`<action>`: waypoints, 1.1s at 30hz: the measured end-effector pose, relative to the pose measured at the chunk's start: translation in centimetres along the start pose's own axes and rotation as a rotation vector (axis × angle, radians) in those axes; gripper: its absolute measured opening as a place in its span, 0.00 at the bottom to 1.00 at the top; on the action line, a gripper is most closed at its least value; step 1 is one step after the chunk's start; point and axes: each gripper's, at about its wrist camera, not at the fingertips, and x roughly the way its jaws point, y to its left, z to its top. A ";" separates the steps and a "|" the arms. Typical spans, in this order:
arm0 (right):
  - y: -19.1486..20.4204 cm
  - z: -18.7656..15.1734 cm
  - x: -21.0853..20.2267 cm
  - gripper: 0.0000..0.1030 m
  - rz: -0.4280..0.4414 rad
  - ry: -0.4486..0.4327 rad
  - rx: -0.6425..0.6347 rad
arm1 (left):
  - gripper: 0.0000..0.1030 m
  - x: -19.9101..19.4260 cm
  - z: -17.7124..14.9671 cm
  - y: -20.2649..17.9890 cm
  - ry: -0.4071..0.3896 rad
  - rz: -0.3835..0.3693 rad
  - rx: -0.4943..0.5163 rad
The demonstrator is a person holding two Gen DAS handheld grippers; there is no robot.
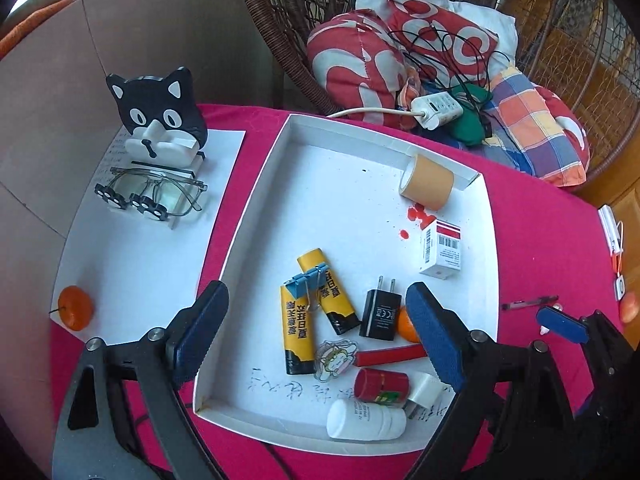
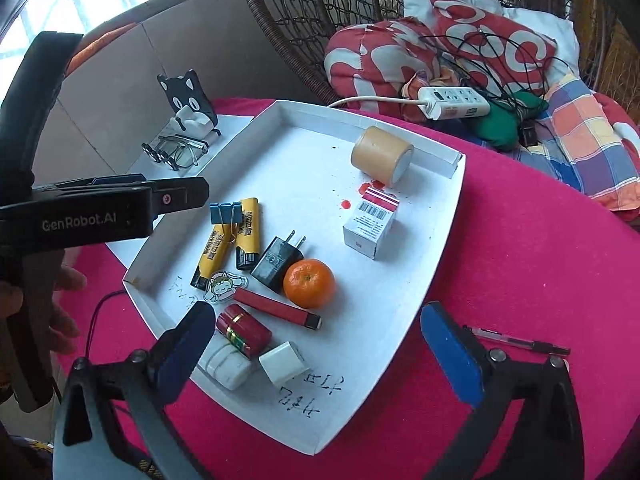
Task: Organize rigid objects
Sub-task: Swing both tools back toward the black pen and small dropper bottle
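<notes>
A white tray [image 1: 256, 200] [image 2: 400, 280] on the red cloth holds two yellow glue sticks [image 1: 296, 328], a blue binder clip [image 1: 306, 284], a black charger [image 2: 276, 262], a tangerine [image 2: 309, 283], a red stick [image 2: 276, 308], a red cylinder [image 2: 243, 330], a white bottle [image 1: 366, 420], a white cube [image 2: 283, 362], a tape roll [image 2: 380, 154] and a small box [image 2: 370, 226]. My left gripper [image 1: 318, 334] hangs open over the tray's near end. My right gripper [image 2: 320, 352] is open above the tray's near corner. Neither holds anything.
A black pen [image 2: 516, 340] lies on the cloth right of the tray. Left of the tray, white paper carries a cat-shaped holder [image 1: 160, 116], glasses [image 1: 156, 196] and a second tangerine [image 1: 75, 307]. A wicker chair with cushions and a power strip [image 1: 436, 110] stands behind.
</notes>
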 end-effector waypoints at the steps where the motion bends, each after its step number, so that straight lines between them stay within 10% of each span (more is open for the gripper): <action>1: -0.2 -0.1 -0.2 1.00 0.001 0.000 -0.001 | 0.88 -0.1 -0.1 -0.3 0.000 0.001 -0.001; 21: -16.2 -6.1 -4.4 1.00 -0.146 0.027 0.180 | 0.88 0.5 -2.0 -12.5 0.046 -0.073 0.086; 33: -20.1 -8.3 -1.7 1.00 -0.045 0.133 0.052 | 0.88 3.4 -4.1 -18.1 0.135 -0.048 0.146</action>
